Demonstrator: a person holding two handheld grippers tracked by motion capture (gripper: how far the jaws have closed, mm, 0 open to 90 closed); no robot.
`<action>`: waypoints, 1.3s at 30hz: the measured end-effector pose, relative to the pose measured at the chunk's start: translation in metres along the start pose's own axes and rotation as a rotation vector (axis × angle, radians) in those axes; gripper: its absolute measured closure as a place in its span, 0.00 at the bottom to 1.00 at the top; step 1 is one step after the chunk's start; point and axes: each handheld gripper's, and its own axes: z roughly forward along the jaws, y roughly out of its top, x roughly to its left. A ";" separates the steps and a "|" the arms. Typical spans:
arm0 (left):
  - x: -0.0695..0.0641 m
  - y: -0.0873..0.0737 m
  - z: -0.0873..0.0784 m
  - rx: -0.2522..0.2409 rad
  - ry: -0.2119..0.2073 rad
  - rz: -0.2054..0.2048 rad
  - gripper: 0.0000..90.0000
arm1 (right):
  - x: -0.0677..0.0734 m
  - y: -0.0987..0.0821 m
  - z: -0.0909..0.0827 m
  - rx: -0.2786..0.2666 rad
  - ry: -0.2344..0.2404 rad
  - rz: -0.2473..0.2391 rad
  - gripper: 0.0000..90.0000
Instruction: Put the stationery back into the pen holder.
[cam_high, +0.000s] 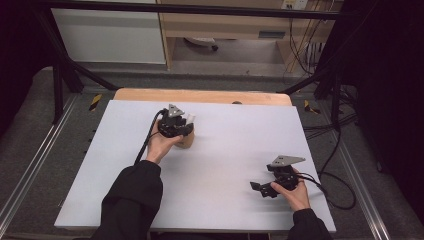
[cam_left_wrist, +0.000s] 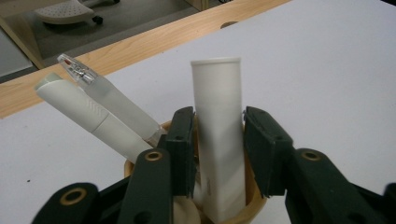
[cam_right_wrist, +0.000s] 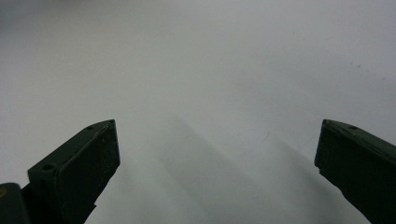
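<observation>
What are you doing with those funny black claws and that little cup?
A person holds a gripper in each hand at a white table. The left gripper is over a small wooden cup with its jaws on either side of a white tube that stands in the cup. There looks to be a thin gap at the pads, so it doesn't seem squeezed. Two white pens lean in the same cup. The right gripper waits wide open over bare table, holding nothing.
</observation>
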 end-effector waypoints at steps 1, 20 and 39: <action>0.000 0.000 -0.001 -0.003 0.000 0.002 0.69 | 0.000 0.000 0.000 -0.001 -0.001 0.001 0.01; -0.003 0.010 -0.045 -0.002 -0.056 0.029 0.36 | 0.000 0.000 -0.001 -0.004 0.004 0.003 0.01; 0.008 -0.027 -0.088 0.068 -0.072 0.050 0.08 | 0.000 0.000 -0.001 -0.007 0.006 0.005 0.01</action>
